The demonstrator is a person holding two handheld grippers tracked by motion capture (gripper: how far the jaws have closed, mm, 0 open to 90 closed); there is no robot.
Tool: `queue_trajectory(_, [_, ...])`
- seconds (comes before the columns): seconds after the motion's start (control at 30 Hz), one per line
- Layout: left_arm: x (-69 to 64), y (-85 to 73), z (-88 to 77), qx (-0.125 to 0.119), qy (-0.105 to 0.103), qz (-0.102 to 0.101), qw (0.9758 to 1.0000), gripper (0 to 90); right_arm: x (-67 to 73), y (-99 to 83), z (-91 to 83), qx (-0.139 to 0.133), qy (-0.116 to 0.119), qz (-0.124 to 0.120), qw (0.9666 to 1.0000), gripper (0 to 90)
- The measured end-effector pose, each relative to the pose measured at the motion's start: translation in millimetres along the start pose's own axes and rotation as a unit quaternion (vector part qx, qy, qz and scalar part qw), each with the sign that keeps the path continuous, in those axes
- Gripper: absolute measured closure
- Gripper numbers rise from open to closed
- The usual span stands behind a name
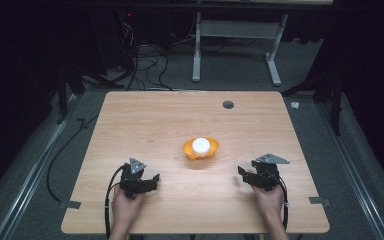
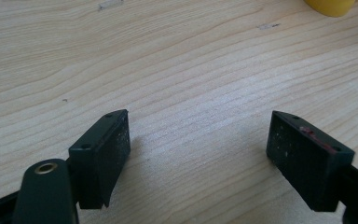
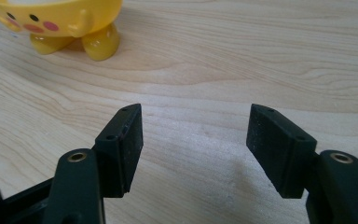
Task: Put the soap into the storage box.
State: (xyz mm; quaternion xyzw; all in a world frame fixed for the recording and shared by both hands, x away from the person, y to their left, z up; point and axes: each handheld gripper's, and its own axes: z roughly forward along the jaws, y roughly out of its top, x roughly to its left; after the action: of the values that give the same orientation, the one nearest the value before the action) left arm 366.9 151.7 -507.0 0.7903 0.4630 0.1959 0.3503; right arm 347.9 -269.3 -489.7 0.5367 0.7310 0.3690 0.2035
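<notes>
Held left gripper and right gripper released, jaws apart over bare wood, nothing grasped. Saw yellow chick bowl standing mid-table ahead, between both, well apart, untouched. Judged nothing done yet: reach and grasp to come. Worked on pale wooden table; beyond, grey floor, cables, dark room.

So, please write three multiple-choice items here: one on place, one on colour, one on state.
1. The yellow chick-shaped plastic bowl stands: A) near the middle of the light wooden table; B) at its left edge; C) on the floor.
2. The round object in the bowl is: A) red; B) white; C) black.
3. The left gripper is: A) shut on the bowl; B) shut on a cable; C) open, fingers empty.
A, the high view shows it centred; B, it looks white; C, bare wood lies between the fingers.
</notes>
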Motion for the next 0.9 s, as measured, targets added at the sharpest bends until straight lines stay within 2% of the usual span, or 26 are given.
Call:
queue_trajectory(0.17, [0.0, 0.0, 0.0, 0.000, 0.000, 0.000, 1.0000, 21.9, -0.7, -1.9, 5.0, 0.010, -0.005, -0.002, 0.9999, 36.7])
queue_trajectory(0.47, [0.0, 0.0, 0.0, 0.000, 0.000, 0.000, 1.0000, 21.9, 3.4, -2.6, 11.0, 0.023, -0.021, -0.021, 0.9993, 35.7])
queue_trajectory(0.7, [-0.1, 0.0, 0.0, 0.000, 0.000, 0.000, 1.0000, 21.8, 5.4, -3.2, 14.4, 0.027, -0.024, -0.024, 0.9990, 34.2])
queue_trajectory(0.9, [-0.1, -0.1, 0.1, -0.001, 0.000, 0.000, 1.0000, 21.8, 10.2, -3.2, 17.1, 0.031, -0.037, -0.044, 0.9979, 29.7])
